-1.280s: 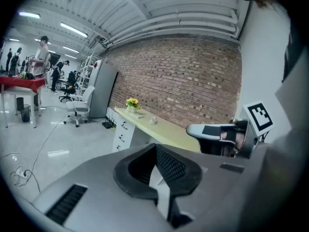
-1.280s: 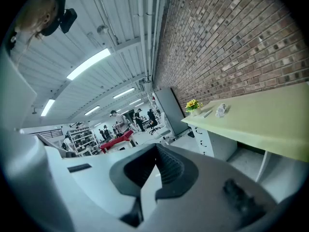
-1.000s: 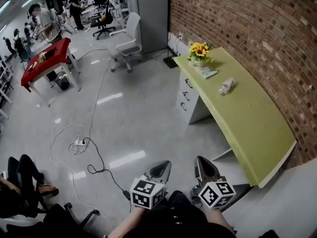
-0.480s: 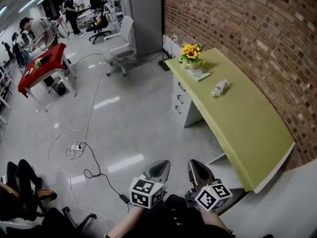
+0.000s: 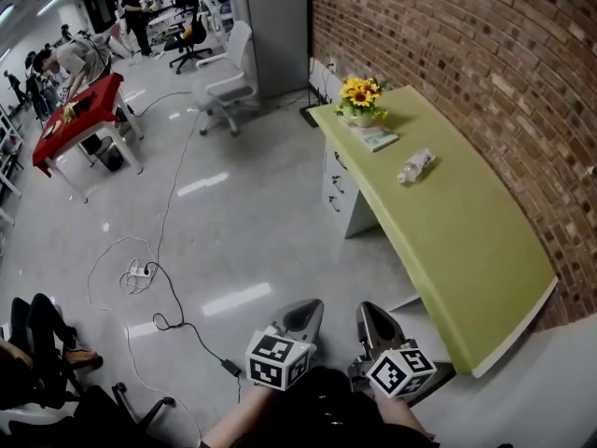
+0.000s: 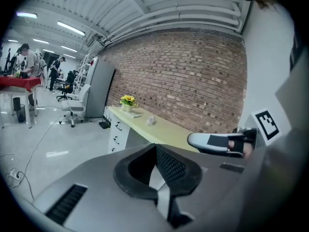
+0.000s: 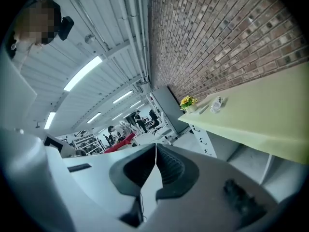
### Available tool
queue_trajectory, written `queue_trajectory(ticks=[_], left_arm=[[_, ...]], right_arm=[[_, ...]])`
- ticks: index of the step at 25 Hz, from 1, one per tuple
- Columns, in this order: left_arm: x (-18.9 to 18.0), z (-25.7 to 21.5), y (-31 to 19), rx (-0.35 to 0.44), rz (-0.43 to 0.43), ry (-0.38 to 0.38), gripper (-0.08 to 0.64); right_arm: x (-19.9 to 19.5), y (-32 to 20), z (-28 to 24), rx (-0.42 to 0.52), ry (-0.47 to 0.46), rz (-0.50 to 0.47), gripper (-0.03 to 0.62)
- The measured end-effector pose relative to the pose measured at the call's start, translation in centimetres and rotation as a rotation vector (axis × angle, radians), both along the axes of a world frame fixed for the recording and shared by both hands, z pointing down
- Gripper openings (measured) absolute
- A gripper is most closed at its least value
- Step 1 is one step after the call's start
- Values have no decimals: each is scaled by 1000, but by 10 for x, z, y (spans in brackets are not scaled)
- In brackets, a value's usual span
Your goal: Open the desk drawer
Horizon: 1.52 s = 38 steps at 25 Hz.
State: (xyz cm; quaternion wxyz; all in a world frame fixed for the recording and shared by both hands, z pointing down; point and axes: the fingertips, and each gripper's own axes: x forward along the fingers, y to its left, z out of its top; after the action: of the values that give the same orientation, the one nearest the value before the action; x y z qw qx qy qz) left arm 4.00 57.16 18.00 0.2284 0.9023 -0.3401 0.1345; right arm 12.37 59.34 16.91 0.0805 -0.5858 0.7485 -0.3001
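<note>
The desk (image 5: 457,222) has a long green top and stands along the brick wall. Its white drawer unit (image 5: 338,183) with dark handles sits under the far end; all drawers look closed. The drawer unit (image 6: 116,131) also shows in the left gripper view, and the drawer unit (image 7: 204,138) in the right gripper view. My left gripper (image 5: 305,312) and right gripper (image 5: 371,315) hang side by side at the bottom of the head view, over the floor, well short of the drawers. Both are shut with nothing between the jaws. The left gripper (image 6: 155,148) and right gripper (image 7: 155,150) point toward the desk.
On the desk stand a pot of yellow flowers (image 5: 361,97), a booklet (image 5: 379,139) and a small white object (image 5: 415,165). A cable and power strip (image 5: 140,273) trail over the floor. A white chair (image 5: 233,75), a red table (image 5: 79,110) and people are far off. Someone's legs (image 5: 37,343) are at lower left.
Both grippers have shifted slightly, together with the head view, along the floor by the desk's near end. Their jaws stay shut and nothing has been touched.
</note>
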Motion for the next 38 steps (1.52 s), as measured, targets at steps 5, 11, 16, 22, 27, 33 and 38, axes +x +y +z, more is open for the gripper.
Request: queue_trajectory(ticks=[5, 11, 16, 22, 27, 33, 38], left_arm=[[3, 0, -34, -13, 0, -4, 9], [1, -11, -88, 10, -4, 23, 9], [-4, -17, -129, 17, 3, 26, 9], [-13, -19, -172, 17, 24, 41, 9], [-21, -12, -205, -6, 27, 54, 9], [-25, -8, -237, -4, 65, 48, 9], [-28, 0, -251, -14, 90, 42, 10]], right_arm=[[8, -40, -3, -3, -16, 12, 14], [7, -97, -9, 11, -2, 4, 14], [2, -137, -15, 14, 2, 13, 14], [-12, -177, -12, -9, -5, 22, 14], [-26, -209, -12, -4, 9, 12, 14], [-26, -240, -8, -9, 21, 48, 14], [-32, -254, -2, -22, 21, 65, 14]])
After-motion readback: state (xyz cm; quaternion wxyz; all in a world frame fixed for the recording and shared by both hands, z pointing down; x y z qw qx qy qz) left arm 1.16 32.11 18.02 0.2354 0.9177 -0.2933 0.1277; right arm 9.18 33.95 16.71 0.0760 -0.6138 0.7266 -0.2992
